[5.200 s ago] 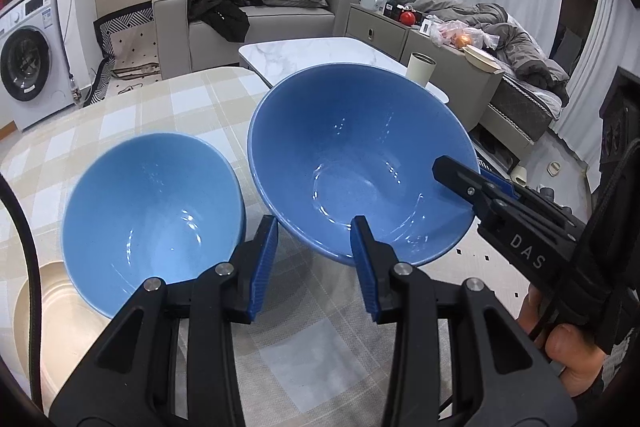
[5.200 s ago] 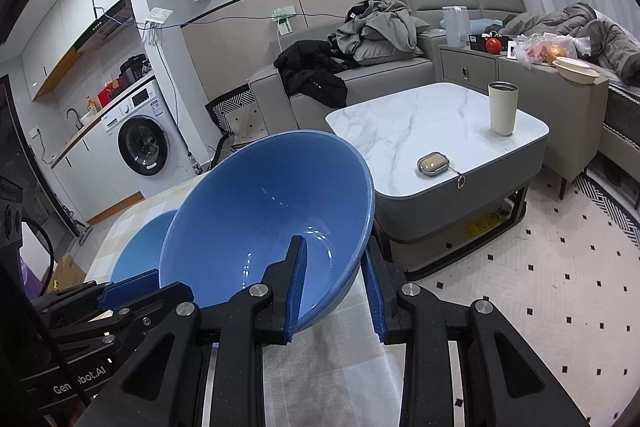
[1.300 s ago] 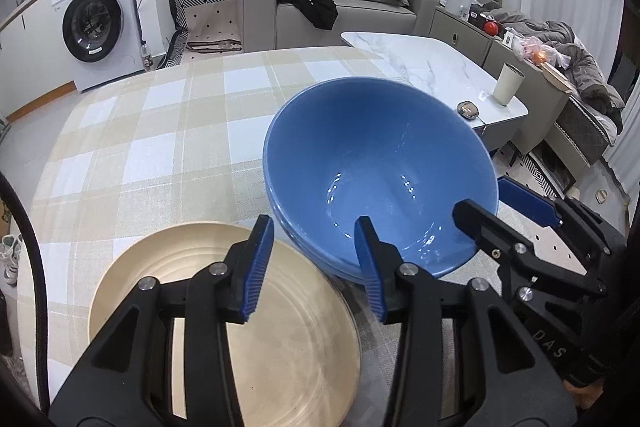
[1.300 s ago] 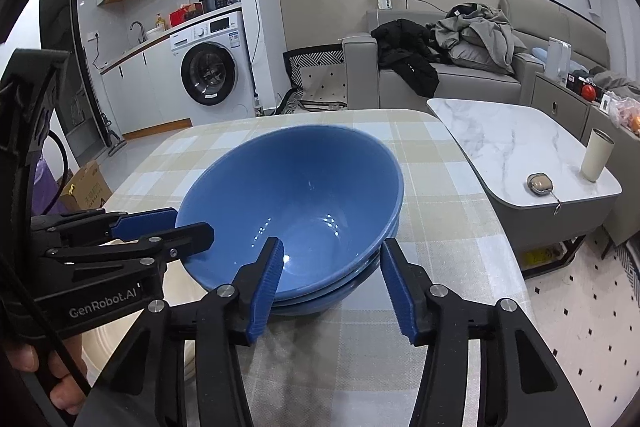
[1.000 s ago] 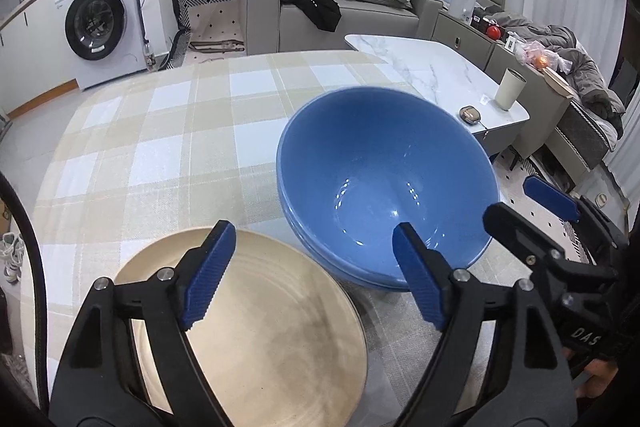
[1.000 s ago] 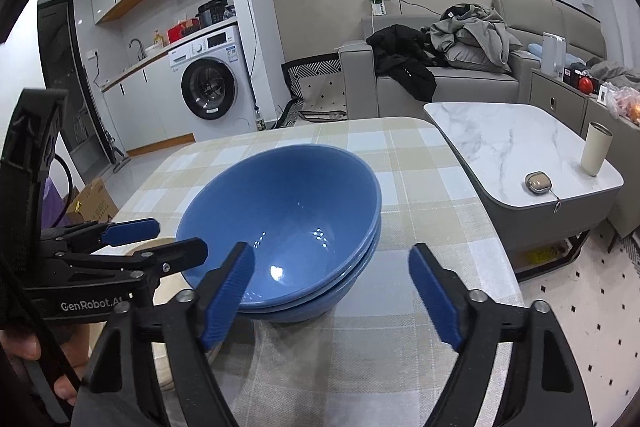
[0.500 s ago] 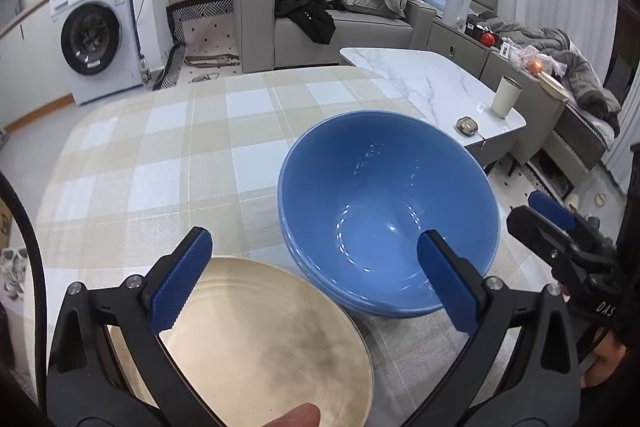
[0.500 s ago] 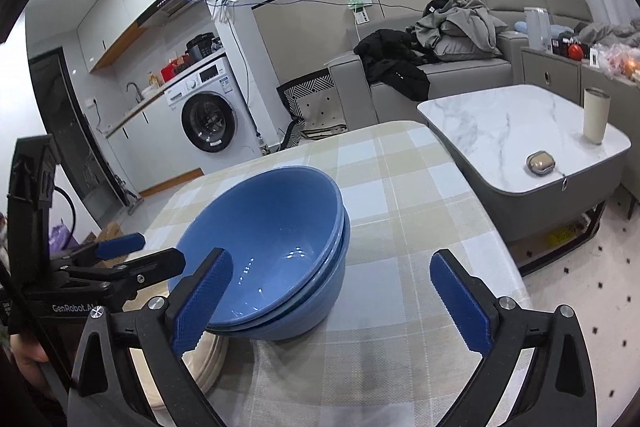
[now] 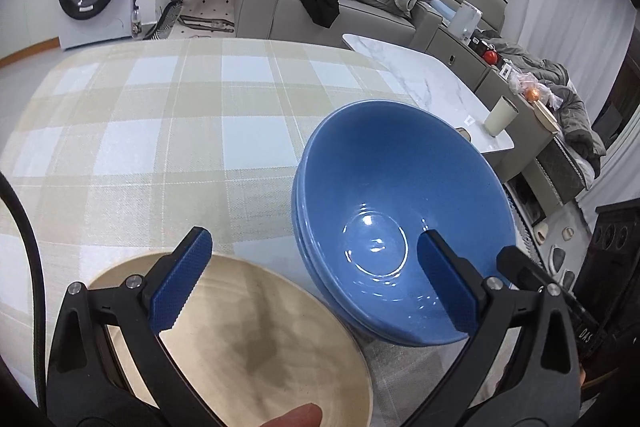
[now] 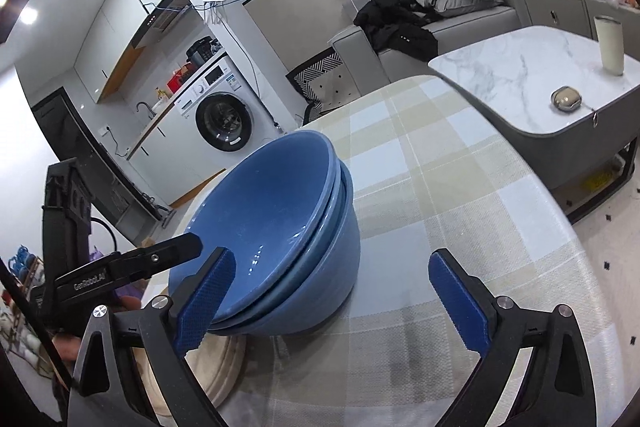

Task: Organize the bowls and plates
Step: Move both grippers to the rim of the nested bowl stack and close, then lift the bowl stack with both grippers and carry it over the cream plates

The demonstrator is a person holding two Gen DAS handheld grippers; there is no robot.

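Your left gripper [image 9: 312,279] tilts steeply down over the table, jaws spread wide with nothing between the blue pads; one pad hangs over the round beige plate [image 9: 256,339], the other over the inside of the stacked glossy blue bowls [image 9: 400,211]. Your right gripper [image 10: 332,301] points down at a gentler angle, and its jaws are closing slightly while standing wide, empty, one pad in front of the bowls' near rim and the other over bare cloth. Count them: two blue bowls by the rims I can see, nested one inside the other, sitting on the beige-and-white checked tablecloth [image 9: 168,131] just beside the plate. One plate, as far as I can tell. In the right wrist view its edge looks layered, but the gripper frame covers most of it. A fingertip [image 9: 292,417] pokes in at the bottom edge, cut off. The right gripper's body is mostly out of frame in the left wrist view.
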